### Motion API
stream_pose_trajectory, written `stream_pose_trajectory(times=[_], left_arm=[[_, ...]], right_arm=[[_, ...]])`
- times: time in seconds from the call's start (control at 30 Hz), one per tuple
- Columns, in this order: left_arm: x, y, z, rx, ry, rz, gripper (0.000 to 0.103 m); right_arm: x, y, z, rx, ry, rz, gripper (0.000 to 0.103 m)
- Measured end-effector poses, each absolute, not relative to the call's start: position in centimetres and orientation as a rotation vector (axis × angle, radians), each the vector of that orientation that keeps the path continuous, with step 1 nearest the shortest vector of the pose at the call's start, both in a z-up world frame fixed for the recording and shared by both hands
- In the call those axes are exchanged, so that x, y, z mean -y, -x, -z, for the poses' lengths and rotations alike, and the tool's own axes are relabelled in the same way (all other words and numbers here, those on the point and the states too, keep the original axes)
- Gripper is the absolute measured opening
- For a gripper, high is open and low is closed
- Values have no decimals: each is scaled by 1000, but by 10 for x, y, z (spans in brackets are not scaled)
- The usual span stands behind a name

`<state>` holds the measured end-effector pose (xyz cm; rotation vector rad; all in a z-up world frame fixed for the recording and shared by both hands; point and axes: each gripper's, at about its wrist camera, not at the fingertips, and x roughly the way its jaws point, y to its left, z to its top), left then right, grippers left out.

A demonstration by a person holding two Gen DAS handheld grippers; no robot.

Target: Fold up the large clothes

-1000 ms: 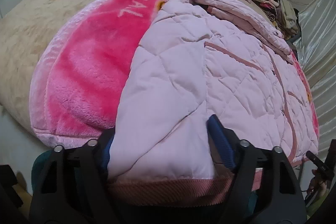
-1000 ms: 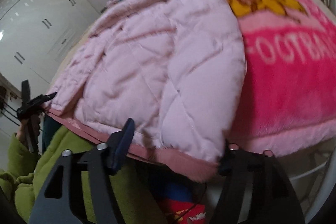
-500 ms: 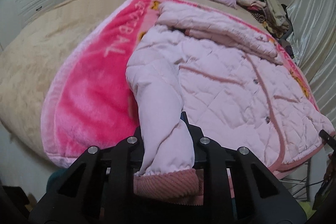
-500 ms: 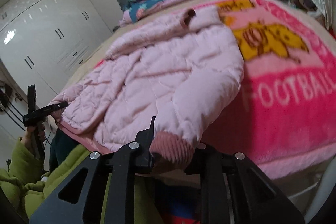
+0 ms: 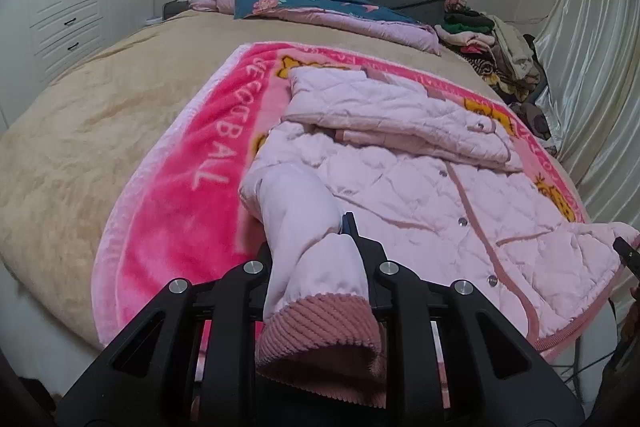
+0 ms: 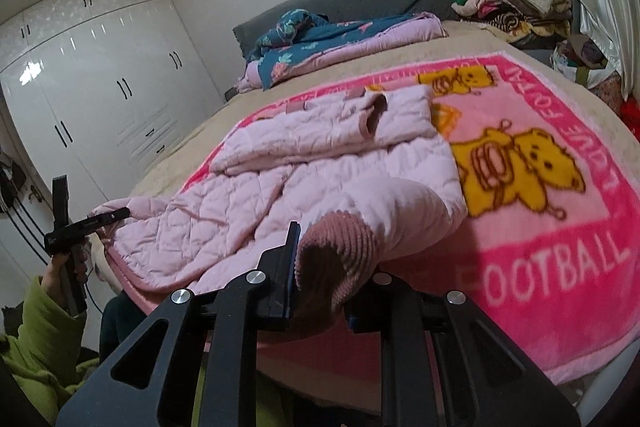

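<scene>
We are pinching the jacket (image 5: 420, 187) hem corners, left gripper (image 5: 316, 267) and right gripper (image 6: 324, 263) both clamped tight on the ribbing. The body is stretching straight away from us toward the collar, so the fold is heading forward.

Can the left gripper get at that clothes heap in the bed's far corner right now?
Probably not: the left gripper is shut on the pink quilted jacket's ribbed cuff, and the mixed clothes heap lies across the bed.

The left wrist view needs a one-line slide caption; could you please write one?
Left gripper shut on the ribbed cuff of a pink quilted jacket spread over a pink football blanket.
</scene>
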<state>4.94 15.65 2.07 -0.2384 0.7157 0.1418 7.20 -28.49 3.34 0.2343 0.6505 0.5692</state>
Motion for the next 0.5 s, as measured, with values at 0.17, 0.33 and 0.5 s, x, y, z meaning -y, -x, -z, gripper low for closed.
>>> stream_pose_trajectory(times=[0.17,0.33,0.5], left_arm=[[-157,-55,-30,-697,242,-141,14],[-157,-62,-42,-672,250,-135,14],[-157,-69,-56,-641,250,-131,14]], right_arm=[[281,-80,-45,-623,-216,-567,17],[280,-88,-57,-594,-212,-566,17],[283,-97,-66,-574,-228,-557,17]])
